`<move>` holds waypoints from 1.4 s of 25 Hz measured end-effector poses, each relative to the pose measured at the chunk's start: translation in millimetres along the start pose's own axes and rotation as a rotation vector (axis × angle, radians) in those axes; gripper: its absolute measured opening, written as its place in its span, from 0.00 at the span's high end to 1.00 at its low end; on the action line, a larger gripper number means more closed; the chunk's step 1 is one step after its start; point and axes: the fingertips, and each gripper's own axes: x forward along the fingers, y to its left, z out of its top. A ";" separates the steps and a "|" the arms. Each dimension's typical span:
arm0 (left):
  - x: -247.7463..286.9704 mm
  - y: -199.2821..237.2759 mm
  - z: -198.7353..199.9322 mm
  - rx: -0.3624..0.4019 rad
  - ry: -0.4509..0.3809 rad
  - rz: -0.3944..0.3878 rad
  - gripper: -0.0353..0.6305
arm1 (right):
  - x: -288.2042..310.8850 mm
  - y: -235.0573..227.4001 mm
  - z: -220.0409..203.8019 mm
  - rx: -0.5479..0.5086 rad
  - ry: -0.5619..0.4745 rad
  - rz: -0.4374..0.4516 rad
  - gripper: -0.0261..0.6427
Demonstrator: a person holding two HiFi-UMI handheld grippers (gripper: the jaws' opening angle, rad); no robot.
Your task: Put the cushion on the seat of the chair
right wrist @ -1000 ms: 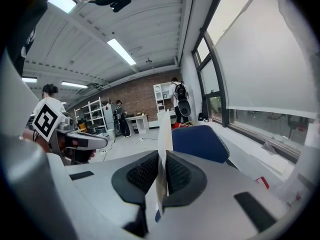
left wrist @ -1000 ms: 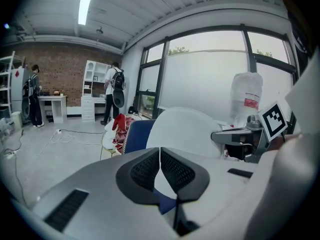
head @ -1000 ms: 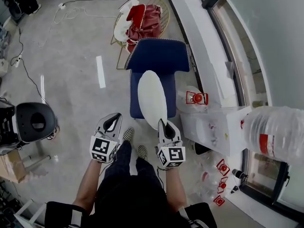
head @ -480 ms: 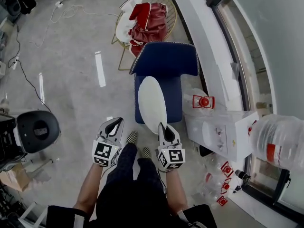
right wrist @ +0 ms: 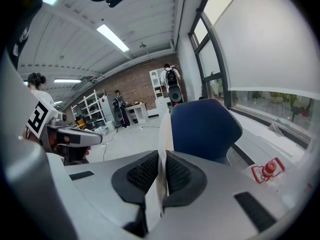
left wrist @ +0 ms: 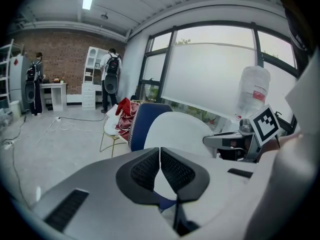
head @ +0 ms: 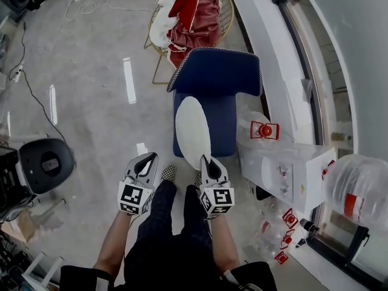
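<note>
The blue chair (head: 225, 83) stands ahead of me with its seat (head: 223, 132) facing me. A white oval cushion (head: 193, 129) hangs over the left part of the seat. It is held on edge, its broad face turned to my left. My right gripper (head: 209, 161) is shut on the cushion's near rim; in the right gripper view the thin cushion (right wrist: 164, 129) runs up between the pads (right wrist: 175, 173). My left gripper (head: 144, 160) is beside it on the left, shut with nothing in it (left wrist: 160, 159). Whether the cushion touches the seat I cannot tell.
A gold wire chair (head: 215, 8) piled with red and white cloth stands behind the blue one. A white dispenser box (head: 285, 168), a large water bottle (head: 357, 193) and red-capped bottles (head: 265, 130) crowd the right. A black round stool (head: 48, 161) sits left. Cables cross the floor.
Both grippers have sunk and edged forward. The cushion has come down with the right gripper, closer to the seat. Both stay shut.
</note>
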 end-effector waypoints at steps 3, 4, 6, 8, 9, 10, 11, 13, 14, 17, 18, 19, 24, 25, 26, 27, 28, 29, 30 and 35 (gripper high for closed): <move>8.0 -0.3 -11.6 -0.008 0.018 0.019 0.91 | 7.7 -8.2 -13.3 0.004 0.027 0.016 0.89; 10.3 -0.5 -15.4 -0.013 0.024 0.026 0.91 | 10.1 -10.8 -16.8 0.004 0.033 0.023 0.89; 15.4 -2.2 -18.0 -0.022 0.025 0.039 0.91 | 15.0 -15.8 -19.4 -0.003 0.038 0.039 0.89; 21.1 -6.2 -20.3 -0.023 0.029 0.045 0.91 | 18.8 -23.1 -18.2 -0.008 0.035 0.045 0.89; 23.9 -9.0 -21.6 -0.024 0.032 0.046 0.91 | 19.7 -28.2 -17.8 -0.009 0.034 0.043 0.89; 26.7 -12.3 -22.8 -0.028 0.035 0.046 0.91 | 19.9 -34.2 -18.2 -0.008 0.035 0.039 0.89; 29.6 -15.8 -23.8 -0.032 0.038 0.046 0.91 | 19.4 -40.7 -19.2 -0.006 0.037 0.035 0.89; 36.6 -21.4 -25.6 -0.038 0.048 0.049 0.91 | 17.6 -53.9 -21.6 0.004 0.040 0.027 0.89; 40.9 -23.6 -26.4 -0.038 0.054 0.050 0.91 | 16.9 -60.6 -22.7 0.011 0.041 0.025 0.89; 57.1 -32.8 -25.5 -0.024 0.066 0.042 0.91 | 16.3 -80.6 -26.3 0.031 0.044 0.019 0.89; 62.9 -37.3 -24.7 -0.021 0.068 0.034 0.91 | 16.0 -86.7 -27.9 0.032 0.046 0.016 0.89; 68.5 -42.2 -24.0 -0.020 0.070 0.026 0.91 | 15.5 -92.5 -29.7 0.031 0.050 0.013 0.89; 93.2 -65.7 -21.3 -0.014 0.082 0.001 0.91 | 13.0 -119.8 -39.8 0.040 0.060 0.005 0.89; 98.0 -69.7 -21.0 -0.011 0.084 -0.003 0.91 | 13.0 -125.5 -42.0 0.042 0.062 0.002 0.89; 102.6 -73.3 -21.2 -0.010 0.086 -0.007 0.91 | 12.8 -131.1 -44.4 0.042 0.065 -0.002 0.89; 107.0 -76.5 -21.9 -0.010 0.088 -0.011 0.91 | 12.7 -136.8 -46.9 0.043 0.069 -0.005 0.89; 111.4 -79.3 -22.8 -0.011 0.090 -0.013 0.91 | 12.9 -142.6 -49.5 0.045 0.071 -0.009 0.89; 115.9 -81.8 -23.8 -0.011 0.092 -0.016 0.91 | 13.4 -148.5 -52.2 0.048 0.073 -0.012 0.89; 120.3 -84.1 -24.9 -0.011 0.095 -0.018 0.91 | 14.1 -154.3 -54.8 0.051 0.074 -0.015 0.89; 140.2 -94.1 -34.5 -0.008 0.115 -0.024 0.91 | 19.7 -183.7 -69.3 0.058 0.087 -0.037 0.89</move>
